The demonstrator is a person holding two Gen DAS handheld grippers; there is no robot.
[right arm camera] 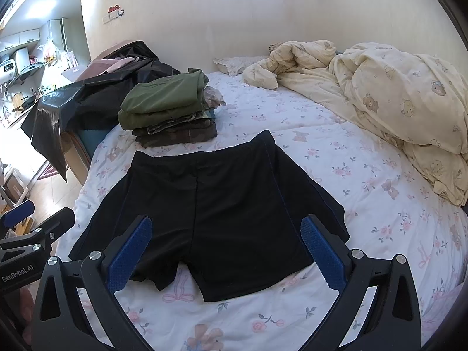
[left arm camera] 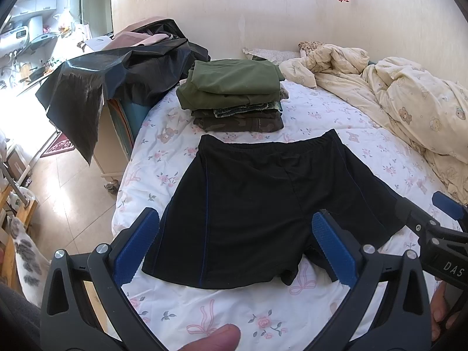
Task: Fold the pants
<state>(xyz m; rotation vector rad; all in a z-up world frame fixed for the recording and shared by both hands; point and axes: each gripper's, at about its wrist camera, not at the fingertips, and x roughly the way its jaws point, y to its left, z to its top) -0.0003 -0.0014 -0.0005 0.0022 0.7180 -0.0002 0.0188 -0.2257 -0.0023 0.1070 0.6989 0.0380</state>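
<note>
The black shorts [left arm camera: 263, 204] lie flat and unfolded on the floral bed sheet [left arm camera: 234, 321], waistband away — folding looks not yet begun — with the left gripper [left arm camera: 234, 248] and right gripper [right arm camera: 226, 251] both wide open and empty above the hems, so each likely must pinch the thin, slippery fabric.
</note>
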